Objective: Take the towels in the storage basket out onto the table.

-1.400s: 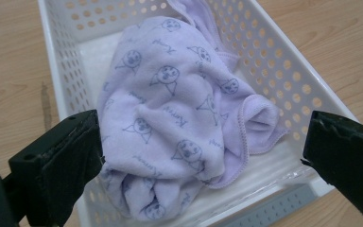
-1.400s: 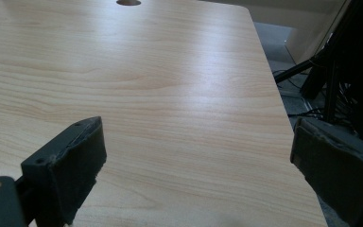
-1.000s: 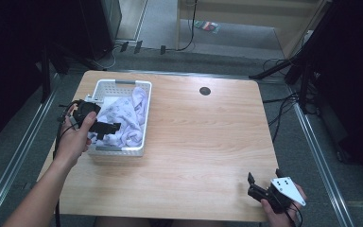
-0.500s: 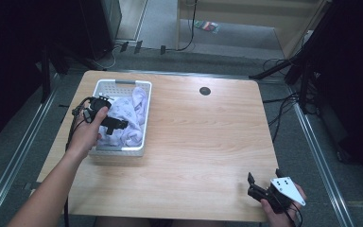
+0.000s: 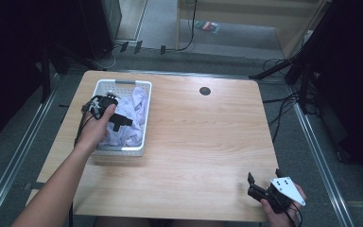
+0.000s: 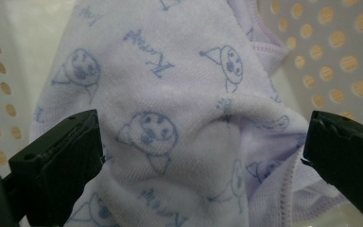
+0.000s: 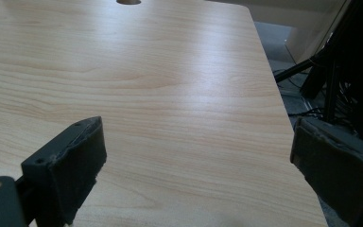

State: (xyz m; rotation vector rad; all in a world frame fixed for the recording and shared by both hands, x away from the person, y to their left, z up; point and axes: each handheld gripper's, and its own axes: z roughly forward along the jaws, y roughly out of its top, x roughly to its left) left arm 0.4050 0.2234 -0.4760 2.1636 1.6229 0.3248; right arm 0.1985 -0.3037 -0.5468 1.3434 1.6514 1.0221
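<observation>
Left tool (image 6: 198, 156) wide over printed cloth (image 6: 179, 109), basket (image 6: 340, 56) edges cropped

A light wooden table (image 5: 194, 142) stood on a grey floor (image 5: 170, 59), with a round dark cable hole (image 5: 204, 91) near its far edge. Metal rails (image 5: 319, 161) ran along the floor on both sides of it, and black cables (image 5: 283, 111) lay to its right. Beyond it, a small colourful item (image 5: 207, 25) lay on the floor by a wooden cabinet (image 5: 246, 12)
</observation>
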